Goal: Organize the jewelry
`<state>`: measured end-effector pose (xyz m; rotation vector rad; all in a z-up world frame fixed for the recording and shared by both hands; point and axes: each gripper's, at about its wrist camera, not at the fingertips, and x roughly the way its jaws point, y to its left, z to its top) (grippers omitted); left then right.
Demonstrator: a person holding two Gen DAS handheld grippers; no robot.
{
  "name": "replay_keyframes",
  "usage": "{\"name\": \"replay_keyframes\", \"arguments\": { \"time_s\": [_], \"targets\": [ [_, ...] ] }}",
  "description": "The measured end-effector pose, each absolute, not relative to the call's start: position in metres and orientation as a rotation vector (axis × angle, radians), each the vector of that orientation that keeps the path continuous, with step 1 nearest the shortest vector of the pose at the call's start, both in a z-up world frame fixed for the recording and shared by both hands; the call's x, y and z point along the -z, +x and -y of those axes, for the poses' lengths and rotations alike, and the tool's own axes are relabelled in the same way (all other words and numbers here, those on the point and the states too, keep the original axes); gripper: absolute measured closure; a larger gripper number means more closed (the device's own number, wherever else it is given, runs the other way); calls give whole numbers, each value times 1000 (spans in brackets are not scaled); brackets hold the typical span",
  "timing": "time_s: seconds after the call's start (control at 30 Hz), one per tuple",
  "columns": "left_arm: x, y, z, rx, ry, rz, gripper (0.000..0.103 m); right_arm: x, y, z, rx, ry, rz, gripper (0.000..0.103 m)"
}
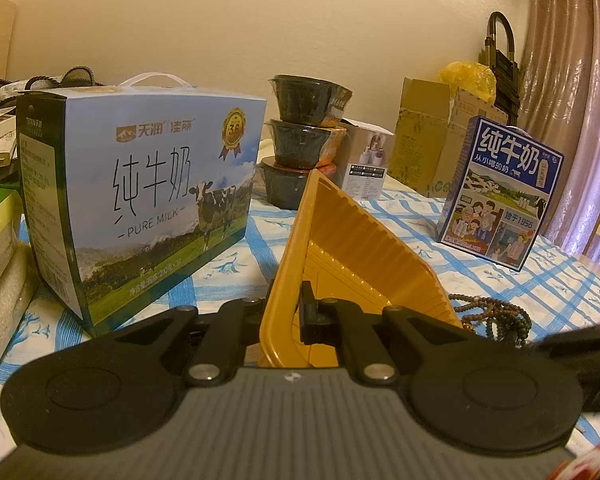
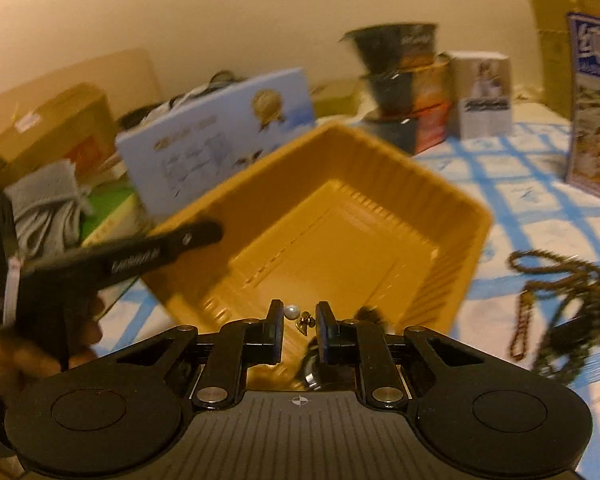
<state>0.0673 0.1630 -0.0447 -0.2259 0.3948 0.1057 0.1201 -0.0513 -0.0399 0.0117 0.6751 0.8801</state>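
Checked tablecloth (image 1: 260, 248), tilted yellow tray (image 1: 340, 240) clamped.

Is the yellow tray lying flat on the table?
No, the left gripper clamps the yellow tray by its rim and holds it tipped up on edge above the checked tablecloth.

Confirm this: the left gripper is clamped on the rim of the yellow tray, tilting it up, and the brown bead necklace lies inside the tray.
Not quite. The left gripper is clamped on the yellow tray rim, tilting it, but the brown bead necklace lies outside the tray, beside it on the checked tablecloth. The right wrist view shows this.
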Motion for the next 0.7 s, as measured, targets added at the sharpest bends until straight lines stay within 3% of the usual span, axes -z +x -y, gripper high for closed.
{"name": "replay_keyframes", "arguments": {
  "time_s": [0.43,0.57,0.7],
  "targets": [
    [44,67,-162,-107,-222,-396,96,61,131,24,-905,2,-734,85],
    [44,67,-163,-109,-224,-397,96,58,130,25,-898,11,-726,69],
    [44,67,-163,-110,-221,-397,96,52,128,33,-888,32,-710,67]
  ]
}}
